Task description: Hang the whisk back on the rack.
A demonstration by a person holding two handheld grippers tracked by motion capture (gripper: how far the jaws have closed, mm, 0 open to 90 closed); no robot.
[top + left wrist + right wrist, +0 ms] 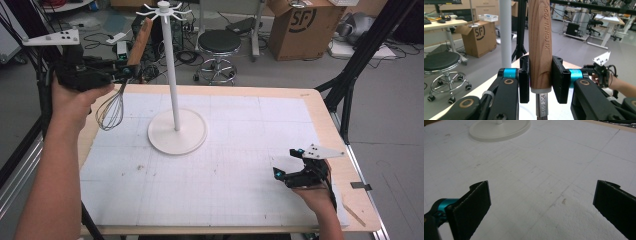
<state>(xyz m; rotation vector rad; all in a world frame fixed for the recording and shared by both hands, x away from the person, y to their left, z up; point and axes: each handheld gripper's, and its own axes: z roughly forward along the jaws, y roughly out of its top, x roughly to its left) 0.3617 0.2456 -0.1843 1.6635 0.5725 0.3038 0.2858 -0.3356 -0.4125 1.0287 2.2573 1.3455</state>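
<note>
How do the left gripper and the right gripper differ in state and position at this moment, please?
The left gripper is shut on the whisk, its fingers pressing the wooden handle; the right gripper is open and holds nothing. In the high view, the left gripper is raised beside the white stand, while the right gripper sits low over the white mat near the table's right edge. Both are black with teal accents.

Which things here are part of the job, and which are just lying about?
In use: whisk, clamped by its wooden handle in the left gripper; white hook stand.
Lying about: black stool, cardboard box, open right gripper.
</note>
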